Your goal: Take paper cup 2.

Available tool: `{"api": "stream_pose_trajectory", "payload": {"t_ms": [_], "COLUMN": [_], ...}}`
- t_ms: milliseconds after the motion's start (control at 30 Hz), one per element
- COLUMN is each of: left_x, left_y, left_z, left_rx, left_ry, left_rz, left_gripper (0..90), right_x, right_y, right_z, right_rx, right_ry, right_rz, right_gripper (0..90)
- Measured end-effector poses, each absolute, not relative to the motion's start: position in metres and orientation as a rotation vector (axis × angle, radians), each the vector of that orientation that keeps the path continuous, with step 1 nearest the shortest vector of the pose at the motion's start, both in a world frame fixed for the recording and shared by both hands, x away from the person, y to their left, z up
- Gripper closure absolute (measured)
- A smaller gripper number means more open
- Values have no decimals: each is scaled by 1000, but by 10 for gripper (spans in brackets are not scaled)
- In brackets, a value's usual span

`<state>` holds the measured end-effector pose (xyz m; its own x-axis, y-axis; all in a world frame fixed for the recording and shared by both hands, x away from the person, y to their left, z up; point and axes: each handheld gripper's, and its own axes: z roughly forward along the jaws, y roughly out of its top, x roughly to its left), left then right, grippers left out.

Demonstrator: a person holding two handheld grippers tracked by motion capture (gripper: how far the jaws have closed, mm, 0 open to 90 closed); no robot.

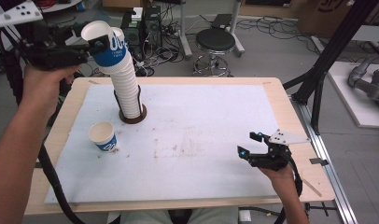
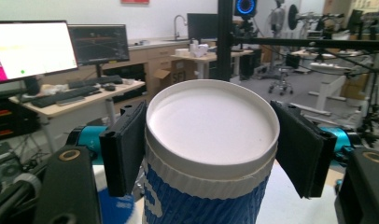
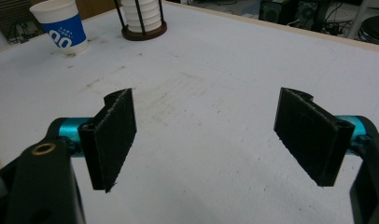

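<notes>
A tall stack of white paper cups (image 1: 127, 88) leans in a dark wire holder (image 1: 133, 115) at the back left of the white mat. The blue-banded top cup (image 1: 114, 51) is tilted, and my left gripper (image 1: 98, 45) is shut on it just under the rim. In the left gripper view both pads press the sides of that cup (image 2: 211, 121), held by the left gripper (image 2: 211, 140). A single blue-and-white cup (image 1: 103, 136) stands upright in front of the holder. My right gripper (image 1: 248, 143) hovers open and empty near the right front; in its own view the right gripper (image 3: 206, 135) faces the lone cup (image 3: 61, 25) and holder (image 3: 143, 18).
The white mat (image 1: 201, 140) covers most of the wooden table (image 1: 290, 121), with faint stains at its middle. A black stool (image 1: 215, 42) and computer towers (image 1: 143, 25) stand behind the table. A black frame post (image 1: 327, 60) rises past the right edge.
</notes>
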<state>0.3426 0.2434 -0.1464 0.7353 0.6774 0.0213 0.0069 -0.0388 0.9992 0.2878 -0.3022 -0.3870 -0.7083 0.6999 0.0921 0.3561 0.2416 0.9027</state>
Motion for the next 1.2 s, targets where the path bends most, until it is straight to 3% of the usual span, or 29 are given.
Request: {"api": "stream_pose_trajectory", "payload": {"t_ms": [533, 1200], "left_x": [326, 316], "left_y": [220, 168], "left_z": [-228, -301], "left_rx": [1563, 1631], "left_ry": [495, 430], "left_rz": [428, 342], "left_gripper": [304, 303], "right_x": [285, 284], "right_y": [-301, -295], "right_z": [-388, -390], "right_rx": [959, 941], "right_ry": [2196, 2206], "right_rz": [1435, 1438], "right_gripper": [214, 208]}}
